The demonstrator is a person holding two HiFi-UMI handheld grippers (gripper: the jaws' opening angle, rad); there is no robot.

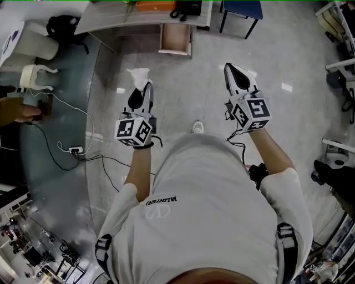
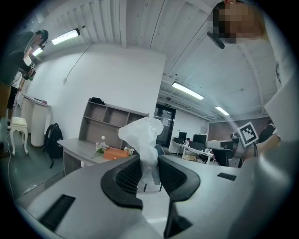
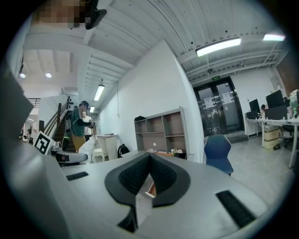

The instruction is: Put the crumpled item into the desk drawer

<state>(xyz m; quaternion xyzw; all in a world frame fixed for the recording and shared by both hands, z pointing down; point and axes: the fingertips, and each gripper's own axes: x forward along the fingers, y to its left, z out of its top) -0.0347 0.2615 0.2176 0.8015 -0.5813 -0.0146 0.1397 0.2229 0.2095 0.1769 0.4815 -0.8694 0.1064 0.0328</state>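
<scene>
While the wearer [image 1: 211, 205] fills six o'clock of the head view, one long desk [image 1: 111, 19] runs across eleven to twelve o'clock, at the far edge of the floor. One blue chair [image 1: 241, 8] stands at one o'clock, just beside the desk's right end. One drawer [image 1: 175, 39] hangs open from the desk at twelve o'clock, and nothing shows inside it. One black backpack [image 1: 62, 26] sits at ten o'clock beside the desk's left end, with one white stool [image 1: 34, 75] near it on the same side.

Two grippers reach forward, side by side and well apart. The left gripper [image 1: 145, 86], at ten o'clock of the wearer's chest, has its two jaws pressed on one crumpled white tissue [image 1: 138, 75]; the tissue stands up past the tips, well short of the drawer. The right gripper [image 1: 228, 69], at one o'clock, has its jaws drawn together until the tips meet, with nothing between them.

One orange box [image 1: 155, 5] lies on the desk at twelve o'clock. One power strip [image 1: 75, 150] lies on the floor at nine o'clock, cables trailing from it.
</scene>
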